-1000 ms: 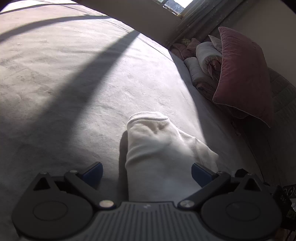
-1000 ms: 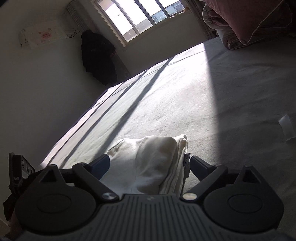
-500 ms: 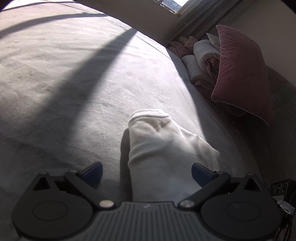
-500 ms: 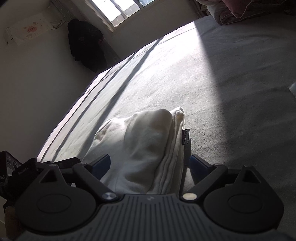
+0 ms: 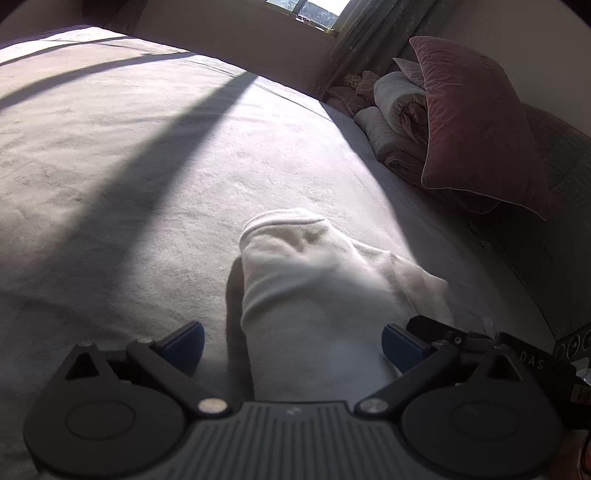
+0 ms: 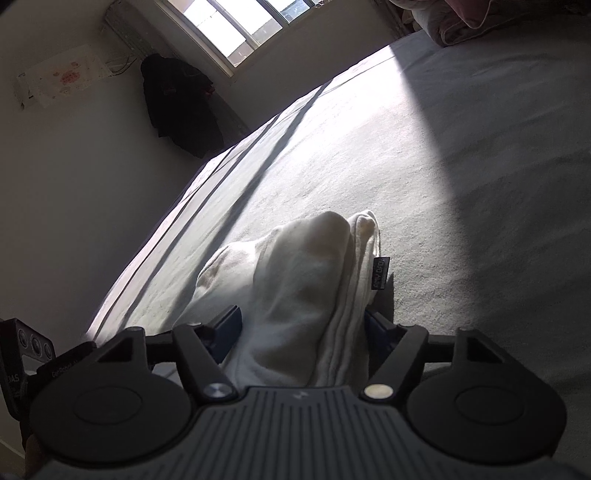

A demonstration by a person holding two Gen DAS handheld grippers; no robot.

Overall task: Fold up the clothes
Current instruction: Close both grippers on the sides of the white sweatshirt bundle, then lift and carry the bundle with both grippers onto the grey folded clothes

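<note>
**Folded White Garment on Bed, Both Grippers at Its Near End**

A folded white garment (image 5: 317,288) lay on the grey bed (image 5: 129,166), in the lower centre of both wrist views, partly in sunlight and partly in shadow. A small dark label (image 6: 380,273) stuck out from its right edge in the right wrist view.

The left gripper (image 5: 291,341) stood with its jaws spread wide. The garment ran between them; a clear gap showed at the left blue pad (image 5: 184,341), while the right pad sat close against the cloth, contact uncertain.

The right gripper (image 6: 303,326) had just been closing its jaws, with the garment's near end between them. Both blue pads appeared to lie against the cloth, and the fabric looked gathered there.

A pink pillow (image 5: 476,129) leaned on rolled bedding (image 5: 395,107) at the upper right of the left wrist view. In the right wrist view, a window (image 6: 240,26) sat at the top and a dark coat (image 6: 177,99) hung at the upper left.
</note>
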